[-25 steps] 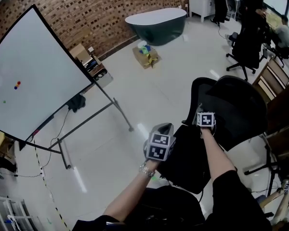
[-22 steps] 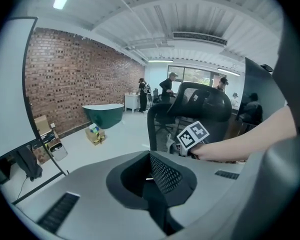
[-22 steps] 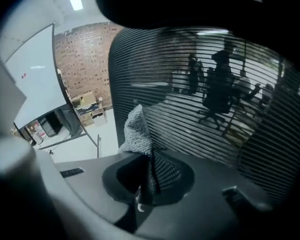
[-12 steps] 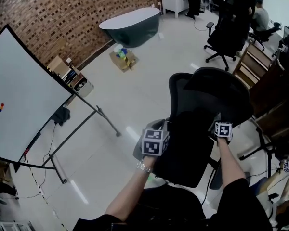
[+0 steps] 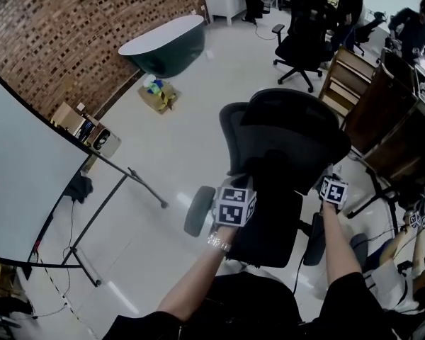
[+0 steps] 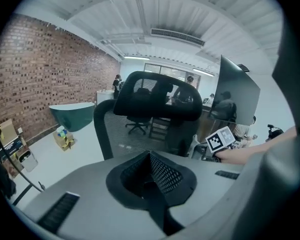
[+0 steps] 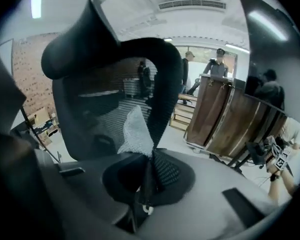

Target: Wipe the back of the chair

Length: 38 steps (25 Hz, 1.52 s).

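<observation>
Brick wall (image 5: 92, 13), glossy white floor (image 5: 198, 119); black chair (image 5: 290, 140). Right gripper (image 7: 150, 152) fingers (image 7: 166, 171) pinch cloth (image 7: 137, 131); left gripper (image 6: 150, 155) fingers (image 6: 163, 174) closed.

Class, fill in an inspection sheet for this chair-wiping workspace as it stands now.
Surface: glossy white floor.
Job's things: black mesh chair upright; pale cloth at its back frame.
Clutter: cardboard box of items near the bathtub.
Grippers: left gripper shut, empty; right gripper shut on the cloth.
Cables: thin cable below the whiteboard.
Surroundings: brick wall, wooden cabinets, people at far desks.
</observation>
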Each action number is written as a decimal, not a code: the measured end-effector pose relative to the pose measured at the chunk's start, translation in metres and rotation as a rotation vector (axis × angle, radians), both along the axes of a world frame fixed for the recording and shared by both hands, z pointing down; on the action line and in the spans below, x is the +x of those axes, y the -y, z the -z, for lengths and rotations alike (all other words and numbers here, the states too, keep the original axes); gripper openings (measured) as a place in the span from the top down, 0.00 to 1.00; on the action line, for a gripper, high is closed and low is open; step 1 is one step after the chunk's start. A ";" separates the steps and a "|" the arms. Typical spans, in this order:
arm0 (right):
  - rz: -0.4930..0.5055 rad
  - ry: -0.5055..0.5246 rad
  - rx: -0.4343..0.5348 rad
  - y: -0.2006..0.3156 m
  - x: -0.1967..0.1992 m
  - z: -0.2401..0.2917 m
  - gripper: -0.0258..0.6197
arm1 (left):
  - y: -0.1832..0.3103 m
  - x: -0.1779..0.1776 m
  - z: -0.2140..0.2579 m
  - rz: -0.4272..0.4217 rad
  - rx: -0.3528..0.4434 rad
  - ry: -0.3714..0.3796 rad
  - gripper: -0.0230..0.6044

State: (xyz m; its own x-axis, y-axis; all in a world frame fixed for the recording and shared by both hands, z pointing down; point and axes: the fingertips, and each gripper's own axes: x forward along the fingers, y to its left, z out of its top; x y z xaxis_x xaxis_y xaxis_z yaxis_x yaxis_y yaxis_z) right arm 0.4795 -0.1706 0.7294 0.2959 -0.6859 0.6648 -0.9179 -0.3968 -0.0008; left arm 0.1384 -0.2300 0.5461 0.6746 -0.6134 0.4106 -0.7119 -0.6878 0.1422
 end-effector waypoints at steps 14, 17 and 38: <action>0.234 0.168 0.089 -0.054 -0.227 0.100 0.94 | -0.084 0.019 -0.007 -0.053 0.045 0.074 0.96; 0.261 0.144 0.109 -0.061 -0.259 0.123 0.94 | -0.096 0.008 0.000 -0.074 0.061 0.070 0.96; 0.397 0.108 0.113 -0.145 -0.462 0.135 0.93 | -0.165 -0.163 0.004 -0.057 0.060 0.029 0.96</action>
State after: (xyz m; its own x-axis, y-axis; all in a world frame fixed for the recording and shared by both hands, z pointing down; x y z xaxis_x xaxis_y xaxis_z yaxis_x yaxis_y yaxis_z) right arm 0.0170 -0.0260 0.5941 -0.0728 -0.8030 0.5915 -0.9917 -0.0049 -0.1288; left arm -0.0246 -0.0648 0.5417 0.6975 -0.5984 0.3943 -0.6745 -0.7341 0.0791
